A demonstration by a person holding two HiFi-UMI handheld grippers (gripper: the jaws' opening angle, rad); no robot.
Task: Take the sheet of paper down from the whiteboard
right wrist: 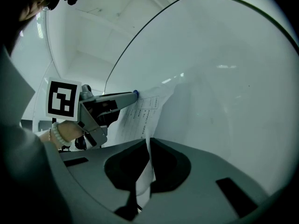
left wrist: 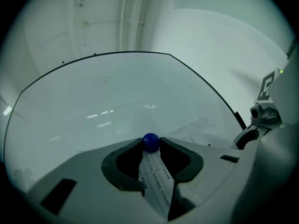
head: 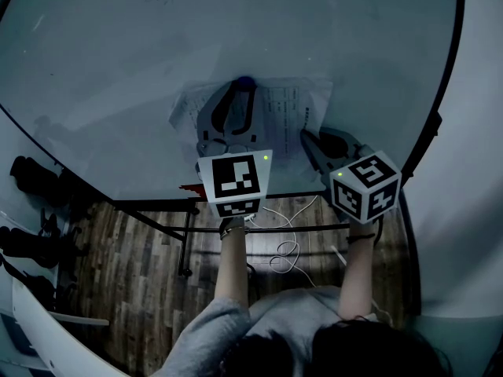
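A printed sheet of paper (head: 287, 108) hangs on the whiteboard (head: 118, 69) under a round blue magnet (left wrist: 150, 142). My left gripper (head: 245, 86) points at the top of the sheet, and its tips are shut on the blue magnet (head: 246, 79). Between its jaws the paper (left wrist: 156, 181) runs down below the ball. My right gripper (head: 306, 137) is at the sheet's lower right edge, shut on the paper (right wrist: 145, 111), whose edge is pinched at the tips (right wrist: 148, 146) and curls off the board. The right gripper view also shows the left gripper (right wrist: 135, 94) at the magnet.
The whiteboard has a thin black rim (head: 436, 116) and stands on a dark metal frame (head: 187, 242) over a wooden floor (head: 141, 273). White cables (head: 287, 250) lie on the floor below the board. Dark shoes (head: 31, 175) sit at the left.
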